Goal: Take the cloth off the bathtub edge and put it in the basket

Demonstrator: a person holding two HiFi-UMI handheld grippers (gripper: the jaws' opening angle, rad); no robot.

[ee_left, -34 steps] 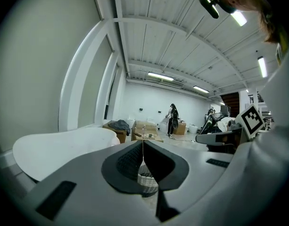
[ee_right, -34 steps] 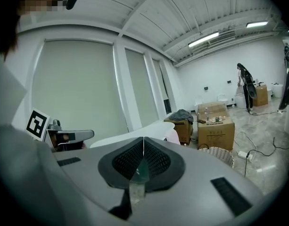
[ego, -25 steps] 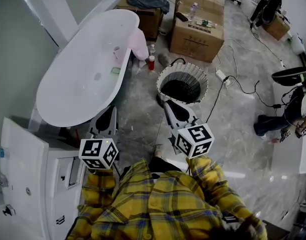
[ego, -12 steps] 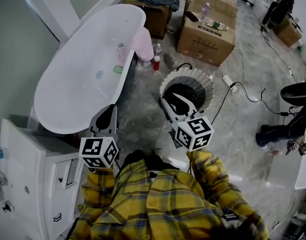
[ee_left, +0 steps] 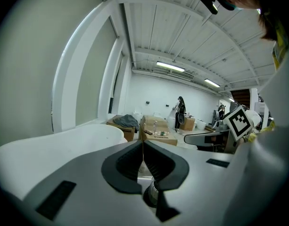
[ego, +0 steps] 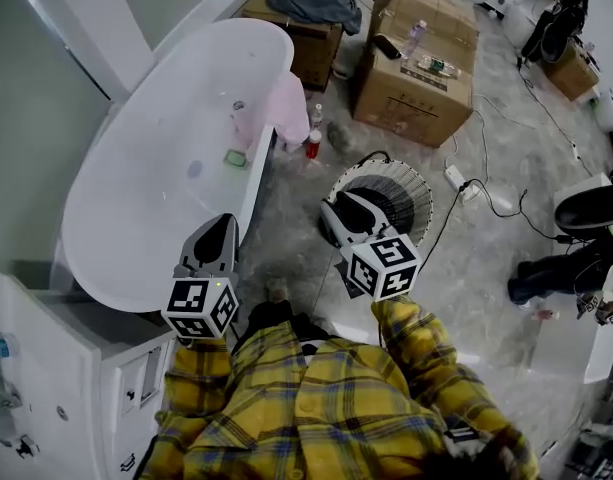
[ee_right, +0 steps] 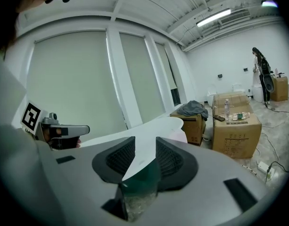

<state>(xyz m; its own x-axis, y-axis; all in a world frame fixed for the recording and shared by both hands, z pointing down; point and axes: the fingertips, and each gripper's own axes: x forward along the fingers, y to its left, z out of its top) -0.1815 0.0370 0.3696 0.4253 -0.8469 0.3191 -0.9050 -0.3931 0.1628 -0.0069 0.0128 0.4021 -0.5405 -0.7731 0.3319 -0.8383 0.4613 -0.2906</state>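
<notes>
One pink cloth [ego: 286, 106] is being seen draped over the far right rim of the one white bathtub [ego: 146, 178], well apart from both grippers. One basket [ego: 414, 183] is being seen on the floor, right of the tub. Two cardboard boxes [ego: 418, 63] are being seen beyond it. The left gripper [ego: 220, 223] is being held with its jaws together and empty. The jaws of the right gripper [ego: 333, 208] are being opened, with nothing between them.

Both arms reached forward in yellow plaid sleeves [ego: 406, 340]. Left gripper [ego: 223, 226] pointed ahead, jaws pressed together, nothing between them. Right gripper [ego: 336, 210] tilted up and to the left, jaws opening, a narrow gap showing, nothing between them. The two grippers sat side by side, well apart
</notes>
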